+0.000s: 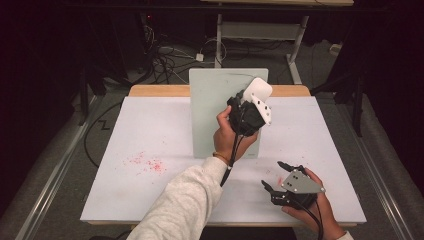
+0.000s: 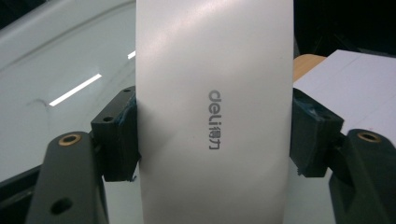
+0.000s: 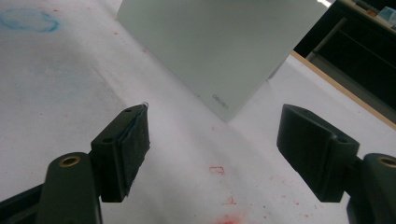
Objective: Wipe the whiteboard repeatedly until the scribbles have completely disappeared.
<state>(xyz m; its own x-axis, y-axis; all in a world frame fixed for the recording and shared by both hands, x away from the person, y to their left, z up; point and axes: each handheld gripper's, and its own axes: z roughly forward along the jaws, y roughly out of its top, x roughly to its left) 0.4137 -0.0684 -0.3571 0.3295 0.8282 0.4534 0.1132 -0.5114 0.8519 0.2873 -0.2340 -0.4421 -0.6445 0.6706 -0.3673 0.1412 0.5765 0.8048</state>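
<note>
A: What does the left gripper (image 1: pixel 248 107) hold?

B: A white, smooth, rounded plastic block marked "deli" (image 2: pixel 215 112), most likely a whiteboard eraser. Both jaws are clenched on its long sides. In the high view it is raised above the pale grey-green rectangular board (image 1: pixel 210 115) lying on the white paper-covered table (image 1: pixel 150 135), over the board's far right part. Whether it touches the board cannot be told.

A: And the right gripper (image 3: pixel 212 149)?

B: Released; its jaws stand wide apart with nothing between them. It hovers low over the table near the front edge, to the right, pointing toward the board's near corner. Red marker smudges (image 1: pixel 147 164) show on the paper at the left.

A: How will the block handle?

B: By judgement: light and rigid, but glossy, so it may slip or pivot between the pads. The present hold across the narrow width, at mid-length, seems the soundest.

A: And the board?

B: Probably thin, stiff and slick; it may slide under wiping pressure, so steadying it near a corner would be prudent.
</note>
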